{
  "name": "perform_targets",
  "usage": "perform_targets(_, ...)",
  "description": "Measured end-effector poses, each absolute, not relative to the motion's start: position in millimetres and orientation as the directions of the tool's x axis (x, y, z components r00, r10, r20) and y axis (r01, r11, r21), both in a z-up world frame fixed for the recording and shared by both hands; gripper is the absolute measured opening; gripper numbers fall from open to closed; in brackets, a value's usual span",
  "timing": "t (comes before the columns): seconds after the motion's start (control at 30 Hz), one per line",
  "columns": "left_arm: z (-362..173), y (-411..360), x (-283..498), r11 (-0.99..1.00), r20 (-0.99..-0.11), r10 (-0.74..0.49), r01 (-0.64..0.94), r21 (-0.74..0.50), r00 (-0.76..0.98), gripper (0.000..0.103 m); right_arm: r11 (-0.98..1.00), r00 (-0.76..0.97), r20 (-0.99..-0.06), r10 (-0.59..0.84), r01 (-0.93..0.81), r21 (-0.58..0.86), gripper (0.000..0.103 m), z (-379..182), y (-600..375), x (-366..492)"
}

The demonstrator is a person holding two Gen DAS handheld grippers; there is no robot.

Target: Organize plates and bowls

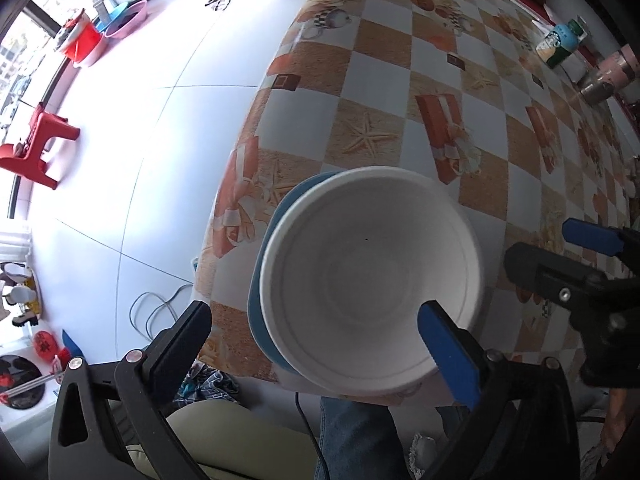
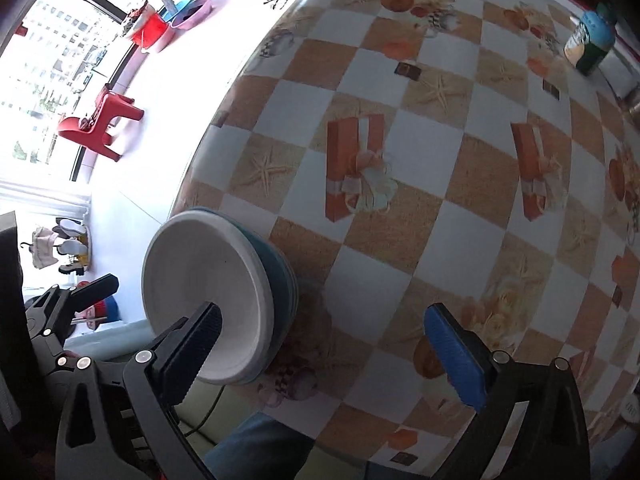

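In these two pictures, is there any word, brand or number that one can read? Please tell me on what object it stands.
No text can be read with certainty.
Green and white bottle with a blue cap: it bears a round logo, but the lettering is too small and blurred to read.
Red round decoration on the floor: it bears dark marks, perhaps a character, not legible.
White bowl and checkered tablecloth: no text.

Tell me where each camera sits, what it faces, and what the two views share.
Left wrist: rides the left gripper, looking down over the white bowl nested in a blue bowl at the table edge; open fingers, the right gripper and a jeans-clad leg show.
Right wrist: rides the right gripper, facing across the checkered table; open fingers, the left gripper at far left.
Shared: bowls, table, red stool, green-capped bottle.
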State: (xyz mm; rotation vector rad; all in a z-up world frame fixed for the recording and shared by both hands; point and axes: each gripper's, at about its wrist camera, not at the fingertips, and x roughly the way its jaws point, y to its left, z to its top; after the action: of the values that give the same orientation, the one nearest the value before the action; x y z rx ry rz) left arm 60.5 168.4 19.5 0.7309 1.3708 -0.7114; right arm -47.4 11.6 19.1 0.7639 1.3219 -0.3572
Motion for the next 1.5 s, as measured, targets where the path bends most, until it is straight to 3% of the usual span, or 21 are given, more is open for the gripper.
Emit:
perform_targets(0.6, 21, 162, 45, 0.534, -0.991, 0.019, 0.837, 0.12, 0.129, 0.103, 0.73, 0.185, -0.959, 0.213, 0.623, 0.282, 0.102, 17, 18, -39)
perform_targets(1.5, 20, 160, 44, 0.529, -0.992, 0.028, 0.84, 0.121, 0.125, 0.103, 0.751, 0.161, -0.961, 0.226, 0.599, 0.277, 0.102, 15, 22, -29)
